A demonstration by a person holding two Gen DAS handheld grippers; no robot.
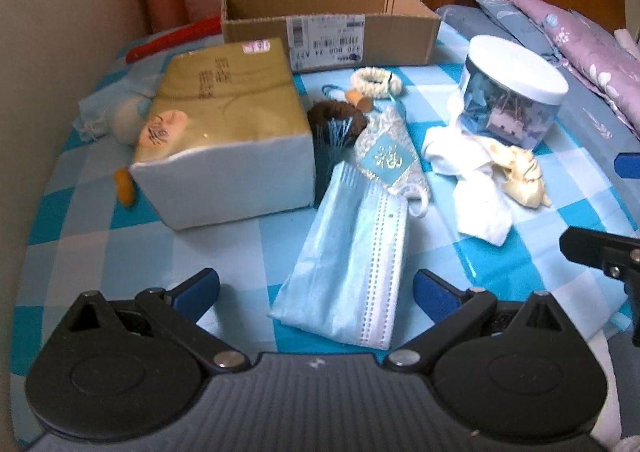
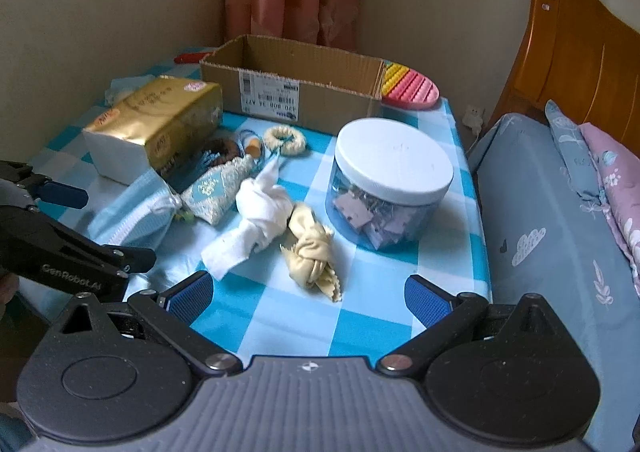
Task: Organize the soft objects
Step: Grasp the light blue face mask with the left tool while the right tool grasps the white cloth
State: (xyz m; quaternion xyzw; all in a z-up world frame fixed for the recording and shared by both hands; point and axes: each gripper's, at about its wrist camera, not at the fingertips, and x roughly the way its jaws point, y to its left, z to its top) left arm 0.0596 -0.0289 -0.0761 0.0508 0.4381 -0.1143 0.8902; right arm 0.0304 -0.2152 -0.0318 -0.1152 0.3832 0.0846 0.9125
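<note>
Left hand-held gripper point(image 1: 316, 288): jaws spread, empty, around the mask pack point(image 1: 348, 268).
Right hand-held gripper point(image 2: 308, 296): likewise spread, empty.
Risk: slick wrapper (probably) slipping free short of the cardboard box point(image 1: 328, 32).

An open brown cardboard box point(image 1: 328, 26) stands at the far side of the blue-and-white checked tablecloth point(image 1: 224, 248). Near and left of it sits a gold-wrapped tissue pack point(image 1: 224, 128). A pale blue pack of face masks point(image 1: 352, 252) lies nearest, right of the tissue pack. Farther right lie a knotted white cloth point(image 1: 464, 168) and a knotted cream cloth point(image 1: 520, 176), touching. Behind them stands a clear round jar with a white lid point(image 1: 512, 92).
</note>
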